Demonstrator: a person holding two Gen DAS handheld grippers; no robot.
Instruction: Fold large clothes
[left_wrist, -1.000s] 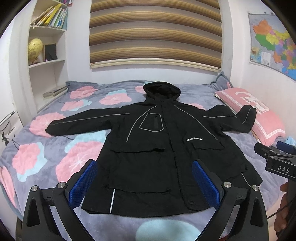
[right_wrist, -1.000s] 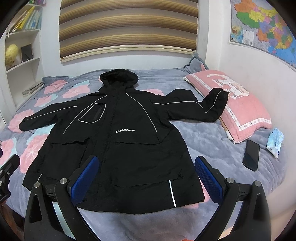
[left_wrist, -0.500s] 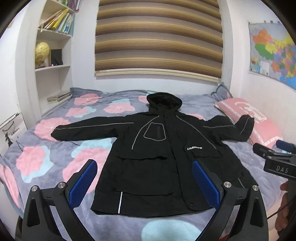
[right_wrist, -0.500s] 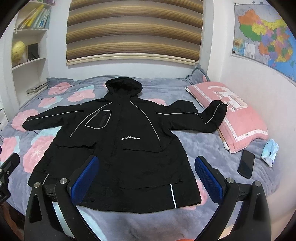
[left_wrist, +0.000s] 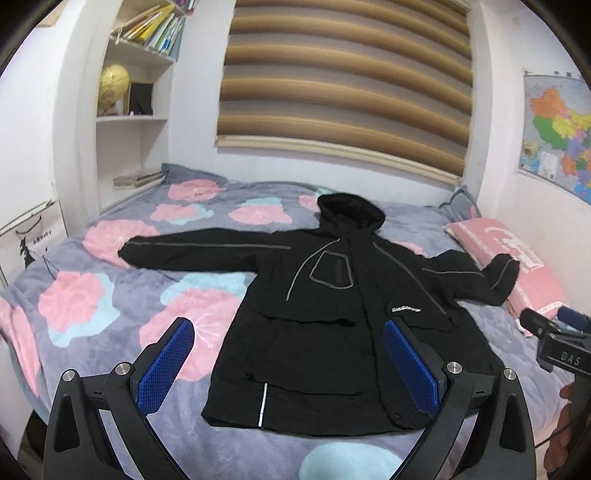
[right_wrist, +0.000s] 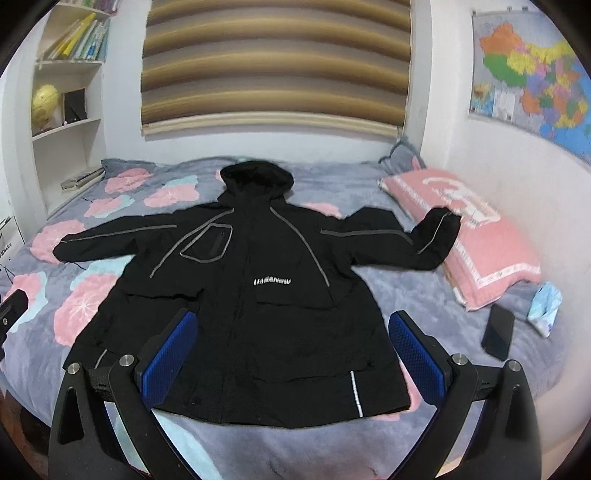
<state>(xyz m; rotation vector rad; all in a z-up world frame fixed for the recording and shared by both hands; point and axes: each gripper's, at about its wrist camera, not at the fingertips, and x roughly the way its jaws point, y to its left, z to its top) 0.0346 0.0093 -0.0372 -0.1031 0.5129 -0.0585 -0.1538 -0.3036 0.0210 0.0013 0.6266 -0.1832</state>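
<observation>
A large black hooded jacket (left_wrist: 332, 314) lies flat, front up, on the bed (left_wrist: 92, 295), both sleeves spread out; it also shows in the right wrist view (right_wrist: 266, 302). Its right-hand sleeve end rests against a pink pillow (right_wrist: 472, 236). My left gripper (left_wrist: 288, 354) is open and empty, held above the bed's near edge, short of the jacket's hem. My right gripper (right_wrist: 291, 350) is open and empty, also held back over the hem. The right gripper's body (left_wrist: 561, 347) shows at the right edge of the left wrist view.
A black phone (right_wrist: 498, 332) and a light blue packet (right_wrist: 546, 306) lie on the bed to the right of the jacket, below the pillow. Shelves with books and a globe (left_wrist: 114, 86) stand at the left wall. A map (right_wrist: 532, 74) hangs on the right wall.
Both grippers have drawn back and tilted up over the second, so the jacket sits lower and farther in both views. The jacket has not moved. Both grippers stay open.
</observation>
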